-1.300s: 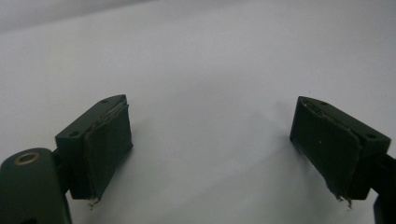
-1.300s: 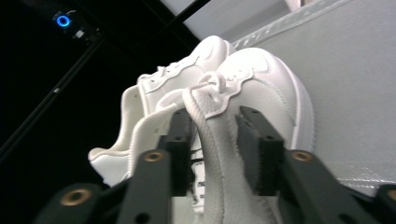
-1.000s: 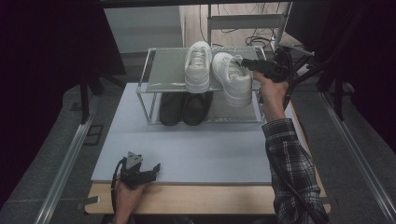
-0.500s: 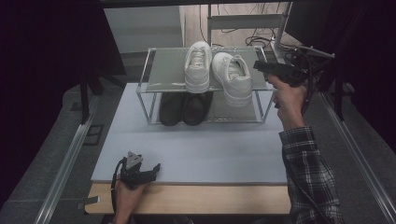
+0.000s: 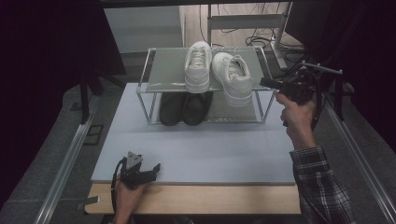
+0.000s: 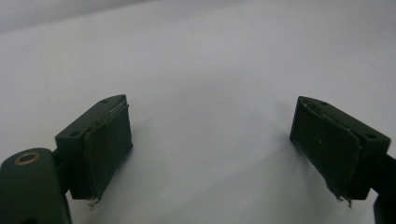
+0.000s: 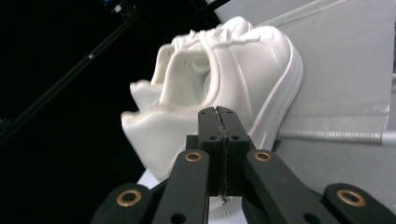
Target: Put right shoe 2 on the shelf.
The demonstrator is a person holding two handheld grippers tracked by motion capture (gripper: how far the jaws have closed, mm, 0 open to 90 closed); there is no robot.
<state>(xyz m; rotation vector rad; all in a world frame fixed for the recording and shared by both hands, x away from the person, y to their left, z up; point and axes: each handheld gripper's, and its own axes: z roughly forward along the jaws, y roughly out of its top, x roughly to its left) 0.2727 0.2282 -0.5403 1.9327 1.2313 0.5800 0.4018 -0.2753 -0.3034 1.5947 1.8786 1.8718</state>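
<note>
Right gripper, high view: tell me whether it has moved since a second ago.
Yes. The right gripper has drawn back rightward, off the right white sneaker it reached over, to just past the shoe rack's right end; its jaws have just closed, empty.

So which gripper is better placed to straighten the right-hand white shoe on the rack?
Right. The right gripper hangs beside the rack's top shelf, jaws shut, its tips by the white shoe's heel. The left gripper rests open at the table's near edge, far from the rack.

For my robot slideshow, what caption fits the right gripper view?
Shut tongs in front of two white sneakers on a rack shelf.
</note>
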